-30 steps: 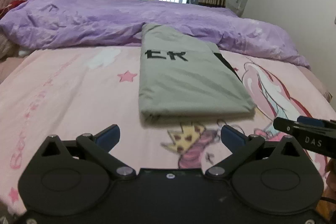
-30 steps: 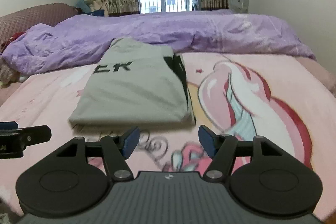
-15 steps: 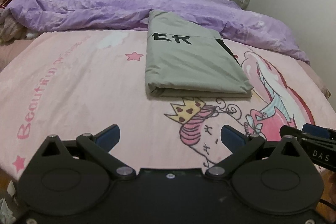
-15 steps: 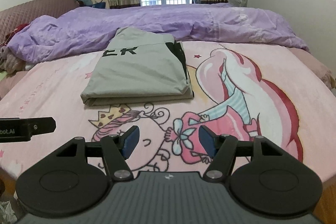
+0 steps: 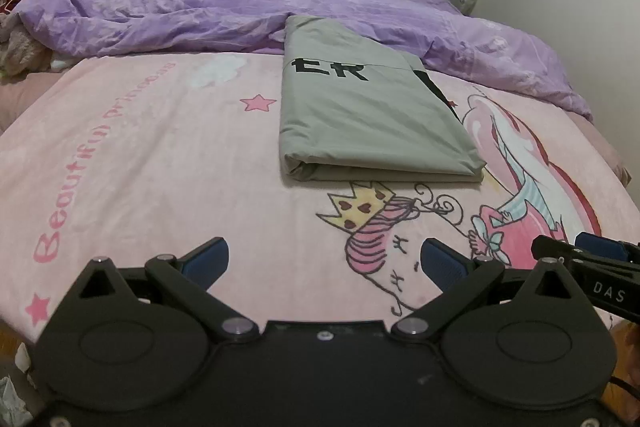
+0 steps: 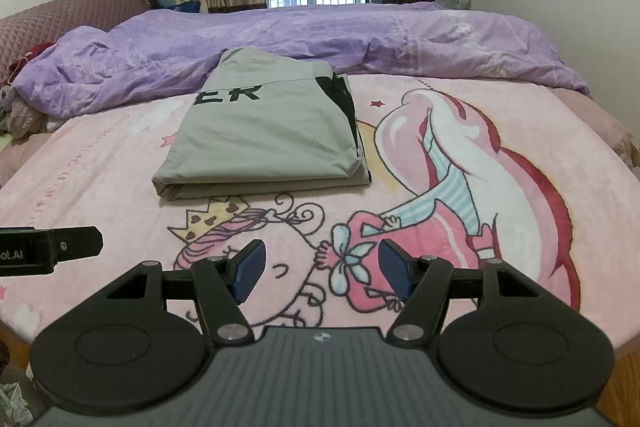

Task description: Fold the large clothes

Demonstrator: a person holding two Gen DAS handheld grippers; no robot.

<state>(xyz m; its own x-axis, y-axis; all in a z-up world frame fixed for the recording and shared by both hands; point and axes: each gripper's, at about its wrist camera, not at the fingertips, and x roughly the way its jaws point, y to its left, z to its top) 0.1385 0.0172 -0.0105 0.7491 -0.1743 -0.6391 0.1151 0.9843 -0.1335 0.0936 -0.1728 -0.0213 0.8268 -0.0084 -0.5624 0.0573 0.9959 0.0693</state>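
Here the grey garment (image 5: 372,115) lies folded into a neat rectangle on the pink bed (image 5: 140,167), well ahead of both grippers. The left hand-held gripper (image 5: 324,261) and right hand-held gripper (image 6: 320,269) gape wide, empty. Withdraw level; don't brush the fold.
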